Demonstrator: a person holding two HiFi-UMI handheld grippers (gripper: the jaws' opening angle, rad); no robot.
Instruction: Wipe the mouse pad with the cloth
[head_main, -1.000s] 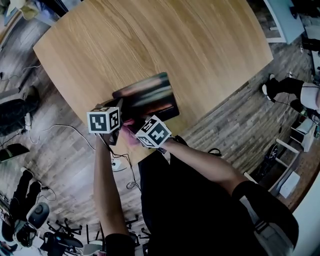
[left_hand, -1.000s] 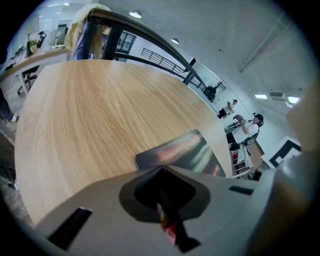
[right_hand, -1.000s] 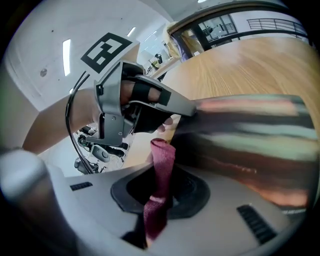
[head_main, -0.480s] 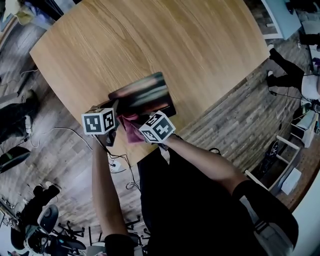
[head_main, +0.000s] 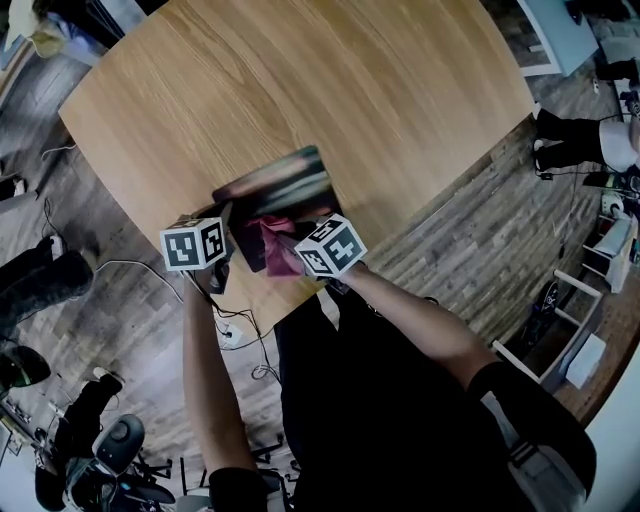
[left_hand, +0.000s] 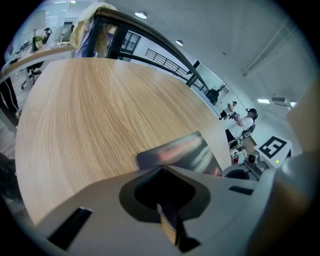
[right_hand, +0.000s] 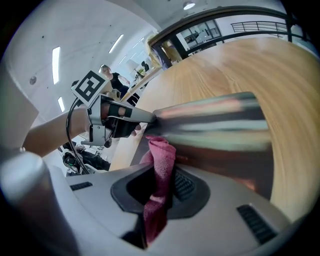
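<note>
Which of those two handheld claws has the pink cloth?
The right gripper: the pink cloth is clamped between its jaws. The left gripper pinches the mouse pad's edge instead.

Rounded light-wood counter (head_main: 300, 90) toward twelve o'clock; grey-brown plank floor (head_main: 470, 240) at three and nine; strip lights (right_hand: 56, 57) overhead.

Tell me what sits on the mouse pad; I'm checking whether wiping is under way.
A pink cloth, shut in the right gripper, lies on the near part of the mouse pad. The pad beneath it is covered.
</note>
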